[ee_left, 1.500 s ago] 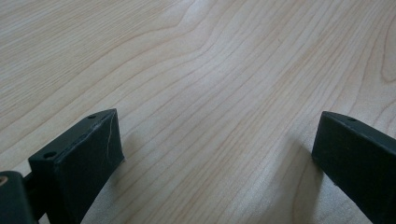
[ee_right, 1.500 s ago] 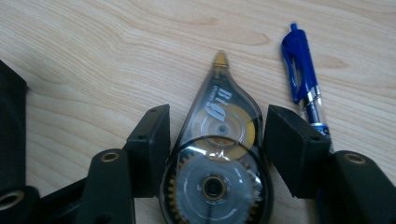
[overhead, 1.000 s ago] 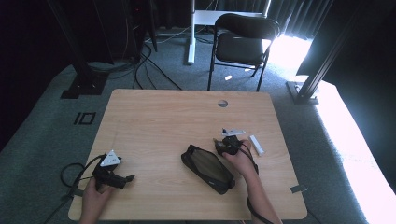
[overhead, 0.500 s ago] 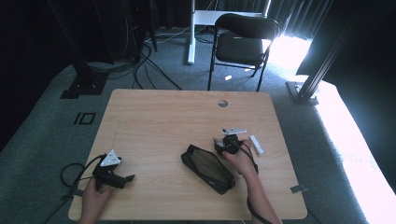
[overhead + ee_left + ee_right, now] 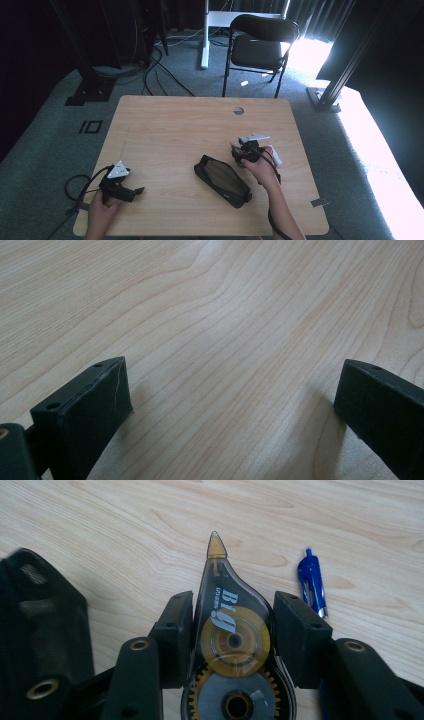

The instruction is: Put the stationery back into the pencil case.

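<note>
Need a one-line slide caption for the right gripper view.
Right gripper shut on correction tape, blue pen alongside.

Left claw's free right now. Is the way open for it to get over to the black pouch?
Probably yes. The left claw is open and holds nothing, and bare table lies between it and the black pouch. The right claw, shut on the correction tape, sits at the pouch's far side.

A light wood-grain counter with a round cable hole near its far edge carries a black mesh pencil case right of middle, and a blue pen beside it.
</note>
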Tool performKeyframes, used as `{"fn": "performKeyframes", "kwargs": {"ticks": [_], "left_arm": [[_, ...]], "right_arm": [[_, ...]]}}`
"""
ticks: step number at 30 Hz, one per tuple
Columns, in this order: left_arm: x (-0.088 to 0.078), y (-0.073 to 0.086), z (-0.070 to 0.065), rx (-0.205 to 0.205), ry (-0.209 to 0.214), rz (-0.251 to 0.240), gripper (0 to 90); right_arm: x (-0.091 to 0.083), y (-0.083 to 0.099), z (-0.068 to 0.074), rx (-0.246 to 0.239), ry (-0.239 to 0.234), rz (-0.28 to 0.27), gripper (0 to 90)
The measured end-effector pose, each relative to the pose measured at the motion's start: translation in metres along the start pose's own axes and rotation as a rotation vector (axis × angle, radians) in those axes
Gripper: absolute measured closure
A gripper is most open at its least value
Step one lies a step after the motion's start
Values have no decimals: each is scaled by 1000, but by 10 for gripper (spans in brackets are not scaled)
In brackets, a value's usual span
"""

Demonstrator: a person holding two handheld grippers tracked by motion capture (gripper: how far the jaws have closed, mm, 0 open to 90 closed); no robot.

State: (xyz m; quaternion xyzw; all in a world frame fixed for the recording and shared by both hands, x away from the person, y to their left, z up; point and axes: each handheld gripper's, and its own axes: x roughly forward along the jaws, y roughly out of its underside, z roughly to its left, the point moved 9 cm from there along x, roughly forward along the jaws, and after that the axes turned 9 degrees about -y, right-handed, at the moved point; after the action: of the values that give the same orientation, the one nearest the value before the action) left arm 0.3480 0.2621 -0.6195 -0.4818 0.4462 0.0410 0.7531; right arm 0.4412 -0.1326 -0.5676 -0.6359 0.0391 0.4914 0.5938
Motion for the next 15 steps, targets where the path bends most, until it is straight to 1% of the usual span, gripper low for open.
{"fn": "performKeyframes", "kwargs": {"ticks": [3, 6, 11, 13, 14, 15], "left_arm": [[0, 0, 0, 0, 0, 0, 19], [0, 0, 0, 0, 0, 0, 19], [0, 0, 0, 0, 0, 0, 19], [0, 0, 0, 0, 0, 0, 19], [0, 0, 0, 0, 0, 0, 19], [0, 0, 0, 1, 0, 0, 19]], "right_arm": [[-8, -5, 1, -3, 0, -19, 516], [-16, -10, 4, -17, -2, -36, 516], [-31, -19, 14, -41, -14, -52, 516], [-36, -23, 19, -50, -22, -63, 516], [-36, -23, 19, -50, -22, -63, 516], [-39, -24, 22, -58, -27, -62, 516]]}}
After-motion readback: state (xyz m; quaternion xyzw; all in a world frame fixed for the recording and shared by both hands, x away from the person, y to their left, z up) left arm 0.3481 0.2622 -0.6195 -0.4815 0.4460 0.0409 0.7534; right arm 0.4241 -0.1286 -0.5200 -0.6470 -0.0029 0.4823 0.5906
